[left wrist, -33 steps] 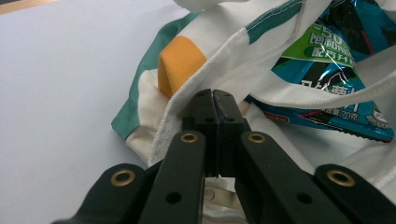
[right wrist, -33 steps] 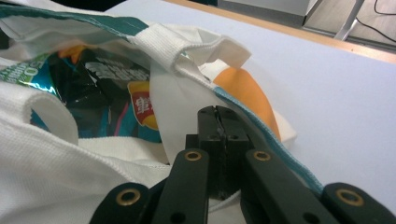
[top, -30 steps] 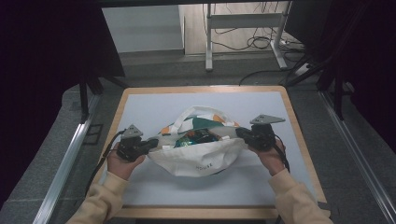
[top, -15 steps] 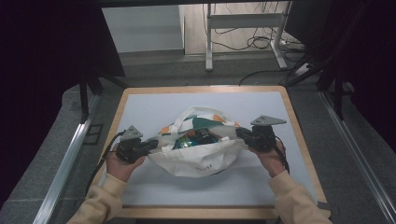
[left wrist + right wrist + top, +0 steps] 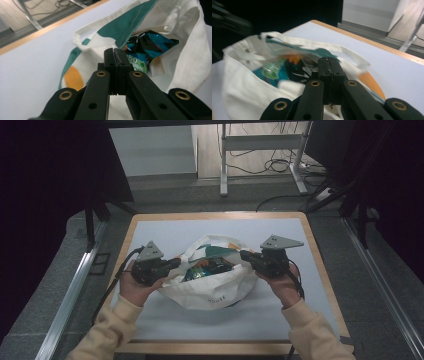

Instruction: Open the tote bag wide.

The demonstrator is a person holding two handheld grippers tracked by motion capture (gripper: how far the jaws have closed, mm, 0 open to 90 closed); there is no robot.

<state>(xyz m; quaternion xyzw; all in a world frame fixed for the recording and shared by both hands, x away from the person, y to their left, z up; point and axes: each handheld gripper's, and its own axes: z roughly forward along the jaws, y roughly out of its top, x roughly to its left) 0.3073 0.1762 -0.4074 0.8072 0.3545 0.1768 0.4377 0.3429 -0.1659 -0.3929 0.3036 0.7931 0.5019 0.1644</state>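
So both hands are working the white cloth tote bag with teal and orange patches [image 5: 210,287] that's sitting in the middle of the pale table top with the wooden edge [image 5: 320,270]. The left gripper [image 5: 172,264] is coming in at the bag's left rim and the right gripper [image 5: 245,255] at its right rim, each one pointing inward toward the opening. In the left gripper view the jaws are standing pressed flat together, and the right gripper view is showing the same; whether a thin bit of cloth is pinched between them I can't tell, since the bag's edge is sitting right under the jaw tips in both.

Inside the bag a crinkly teal and black snack packet [image 5: 147,50] is lying in the open mouth, with green lettering showing near the jaw tips.

Compared with a second ago, both grippers are sitting a little higher and the bag's mouth is looking rounder and more pulled up between them, with the bag itself staying on the same spot of the table. The right gripper view is blurring a bit.
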